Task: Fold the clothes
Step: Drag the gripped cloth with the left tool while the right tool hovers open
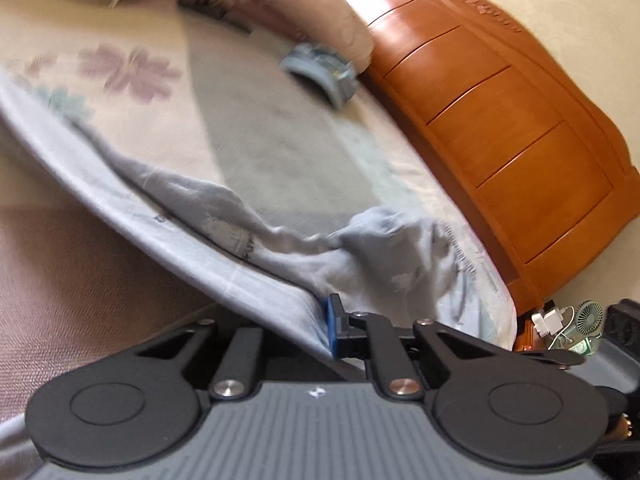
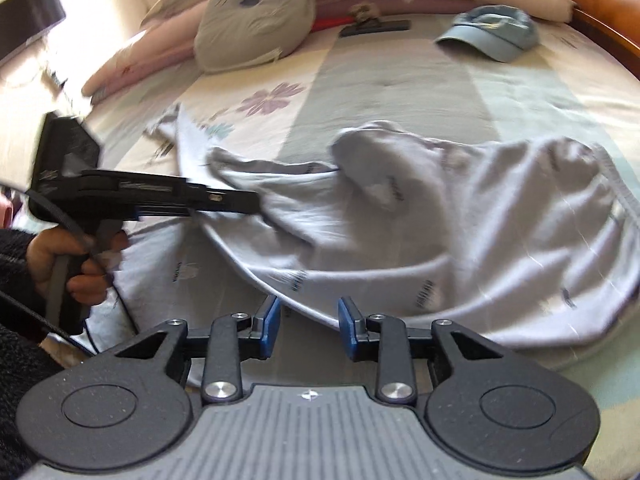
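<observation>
The left gripper (image 1: 328, 330) is pinching the pale grey printed cotton garment (image 2: 420, 240) on the bed (image 2: 400, 92). The right gripper (image 2: 308, 330) is hanging with jaws spread, gripping nothing.

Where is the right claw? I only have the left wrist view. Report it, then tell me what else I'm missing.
Observer: The right claw is open. The garment edge runs just past its pads, unpinched.
Operator: Describe my left claw from the side.
Observer: The left claw is shut on a fold of the garment, and cloth stretches away from its tip.
Operator: Say who holds it.
Observer: A hand below a dark sleeve grips its handle.
</observation>
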Motion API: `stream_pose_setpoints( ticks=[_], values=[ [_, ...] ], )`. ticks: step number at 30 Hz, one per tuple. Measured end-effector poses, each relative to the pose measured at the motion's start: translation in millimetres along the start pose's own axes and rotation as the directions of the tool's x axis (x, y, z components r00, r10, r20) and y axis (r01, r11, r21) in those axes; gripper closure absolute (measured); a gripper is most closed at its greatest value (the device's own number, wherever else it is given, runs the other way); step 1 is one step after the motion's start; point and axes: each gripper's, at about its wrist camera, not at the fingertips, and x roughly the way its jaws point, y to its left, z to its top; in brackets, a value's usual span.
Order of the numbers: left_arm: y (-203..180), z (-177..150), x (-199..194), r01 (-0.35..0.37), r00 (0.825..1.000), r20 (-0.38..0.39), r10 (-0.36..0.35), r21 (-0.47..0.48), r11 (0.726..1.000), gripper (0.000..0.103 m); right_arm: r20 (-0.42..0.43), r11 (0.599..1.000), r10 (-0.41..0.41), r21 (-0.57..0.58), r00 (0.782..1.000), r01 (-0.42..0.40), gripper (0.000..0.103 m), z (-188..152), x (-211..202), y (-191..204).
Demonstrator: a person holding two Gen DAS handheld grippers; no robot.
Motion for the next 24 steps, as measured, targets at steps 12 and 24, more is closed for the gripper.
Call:
stream_pose_setpoints(
  ticks=[12,24],
  values=[
    [-53,-20,-43,-0.192,0.971,0.142,0.191,-0.01,0.981,0.096,0.109,0.979,0.074,0.183,0.991,-0.093,0.058,-11,-37,-107],
    [-84,-68,-62,-0.294,0.952,0.066,0.299,-0.071,0.953,0.096,0.101,0.927,0.121,0.344,0.987,-0.149,0.058,-20,-56,-176]
  ],
)
